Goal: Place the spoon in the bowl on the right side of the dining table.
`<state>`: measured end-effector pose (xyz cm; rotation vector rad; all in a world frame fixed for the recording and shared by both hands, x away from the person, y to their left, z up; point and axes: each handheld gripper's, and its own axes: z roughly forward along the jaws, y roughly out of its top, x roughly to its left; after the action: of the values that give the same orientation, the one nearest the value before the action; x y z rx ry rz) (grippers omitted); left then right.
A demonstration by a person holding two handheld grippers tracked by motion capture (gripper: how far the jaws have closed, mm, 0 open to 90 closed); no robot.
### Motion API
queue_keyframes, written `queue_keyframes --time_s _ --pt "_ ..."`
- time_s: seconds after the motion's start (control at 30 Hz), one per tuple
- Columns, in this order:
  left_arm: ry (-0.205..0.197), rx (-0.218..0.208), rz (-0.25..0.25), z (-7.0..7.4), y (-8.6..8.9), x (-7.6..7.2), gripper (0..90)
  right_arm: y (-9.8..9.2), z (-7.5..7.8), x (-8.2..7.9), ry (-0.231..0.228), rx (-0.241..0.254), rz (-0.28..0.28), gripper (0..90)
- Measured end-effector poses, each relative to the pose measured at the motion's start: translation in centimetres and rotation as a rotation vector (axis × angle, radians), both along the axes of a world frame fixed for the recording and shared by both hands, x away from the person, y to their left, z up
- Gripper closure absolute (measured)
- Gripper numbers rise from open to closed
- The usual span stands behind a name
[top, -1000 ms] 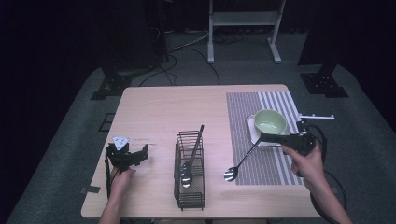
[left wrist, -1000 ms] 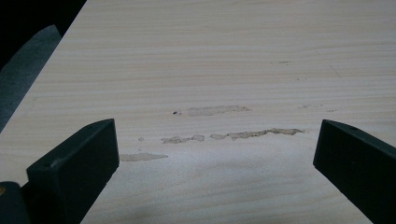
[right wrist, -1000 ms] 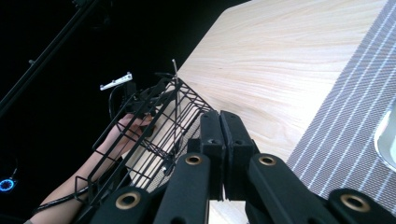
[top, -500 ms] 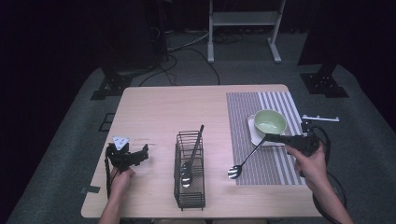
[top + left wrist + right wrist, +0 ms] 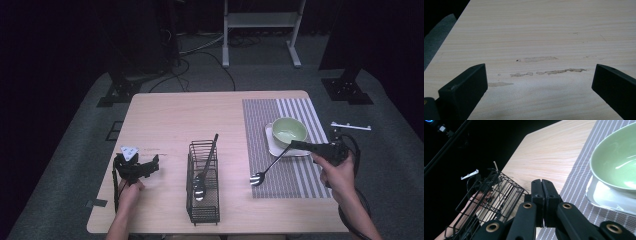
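Steel glints at the bowl of the long black-handled fork (image 5: 267, 166), which our right gripper (image 5: 299, 145) holds clenched by the handle end, its head hanging low over the grey striped woven placemat (image 5: 295, 172), in front of the pale green bowl (image 5: 289, 130) on its white square plate (image 5: 272, 145). We should lower it flat beside the plate, keeping clear of the rim, then release. Our left gripper (image 5: 537, 82) rests with jaws spread over bare wood, well away from the black wire cutlery basket (image 5: 202, 186).

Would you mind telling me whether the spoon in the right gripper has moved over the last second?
Yes. The spoon has shifted rightwards over the striped placemat, away from the wire basket.
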<state>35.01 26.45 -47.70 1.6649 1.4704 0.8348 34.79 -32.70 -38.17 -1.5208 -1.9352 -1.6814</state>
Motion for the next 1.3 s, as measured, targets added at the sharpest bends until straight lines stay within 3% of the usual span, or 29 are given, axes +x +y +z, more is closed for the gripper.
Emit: queue_keyframes --time_s 1.3 --pt "0.005 -0.004 0.003 0.0 0.0 0.0 0.0 -2.9 -0.1 1.7 0.001 -0.032 -0.137 88.3"
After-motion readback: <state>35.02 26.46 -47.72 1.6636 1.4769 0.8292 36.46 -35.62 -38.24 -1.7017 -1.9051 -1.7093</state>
